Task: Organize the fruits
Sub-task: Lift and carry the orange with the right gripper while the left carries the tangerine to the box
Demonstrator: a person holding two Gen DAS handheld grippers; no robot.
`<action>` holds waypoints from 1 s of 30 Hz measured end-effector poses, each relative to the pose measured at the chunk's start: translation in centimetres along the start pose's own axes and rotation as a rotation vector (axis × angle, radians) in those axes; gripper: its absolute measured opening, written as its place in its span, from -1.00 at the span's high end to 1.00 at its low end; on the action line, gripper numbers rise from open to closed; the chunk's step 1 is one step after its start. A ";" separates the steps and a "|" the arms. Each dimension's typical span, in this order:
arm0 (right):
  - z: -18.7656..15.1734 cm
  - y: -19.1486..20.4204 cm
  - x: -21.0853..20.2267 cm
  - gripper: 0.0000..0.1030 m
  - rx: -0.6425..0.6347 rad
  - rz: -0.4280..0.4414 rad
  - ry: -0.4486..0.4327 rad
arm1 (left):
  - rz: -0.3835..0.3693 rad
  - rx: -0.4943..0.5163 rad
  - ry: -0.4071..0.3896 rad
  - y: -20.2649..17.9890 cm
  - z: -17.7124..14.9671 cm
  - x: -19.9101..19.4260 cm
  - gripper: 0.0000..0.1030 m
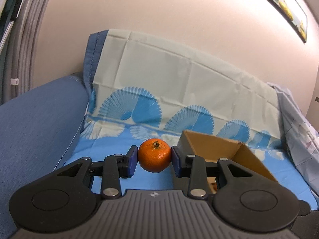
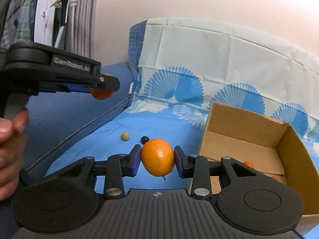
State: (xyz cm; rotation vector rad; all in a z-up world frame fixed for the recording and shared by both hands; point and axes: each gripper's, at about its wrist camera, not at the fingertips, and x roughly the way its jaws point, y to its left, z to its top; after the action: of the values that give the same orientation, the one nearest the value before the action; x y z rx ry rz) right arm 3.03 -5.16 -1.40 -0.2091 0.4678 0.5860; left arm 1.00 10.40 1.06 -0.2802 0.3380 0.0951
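Your left gripper (image 1: 154, 157) is clamped on a small orange (image 1: 154, 155), stem end up, with both blue pads pressed to its sides. It hangs above the blue patterned sheet (image 1: 111, 147), and the open cardboard box (image 1: 225, 149) sits just to its right.

Your right gripper (image 2: 157, 158) is squeezing a larger, more oval orange fruit (image 2: 158, 157) between its pads, a bit of green stem poking out underneath. The box (image 2: 239, 139) lies to its right on the sheet, open side up, and a small orange piece of fruit (image 2: 248, 164) shows inside it behind the gripper's linkage.

Beyond the oval fruit, a small pale round fruit (image 2: 125, 135) and a small dark round one (image 2: 144, 139) lie on the sheet, near each other but apart. From the right camera, your left gripper appears up at the left, over the blue sofa arm (image 2: 65, 111).
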 end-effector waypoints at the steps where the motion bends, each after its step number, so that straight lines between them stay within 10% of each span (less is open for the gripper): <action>1: 0.1 -0.2 -0.1 0.28 0.006 -0.005 -0.006 | -0.006 0.001 -0.006 -0.3 0.2 -0.2 0.22; 30: 1.9 -6.6 -3.3 0.28 0.087 -0.140 -0.180 | -0.100 0.085 -0.007 -4.9 -1.0 1.1 0.22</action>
State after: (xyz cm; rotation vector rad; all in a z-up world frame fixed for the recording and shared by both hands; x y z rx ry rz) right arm 5.14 -11.51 2.20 -0.1041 0.3009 0.4422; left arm 2.36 5.53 1.08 -0.2122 0.3194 -0.0167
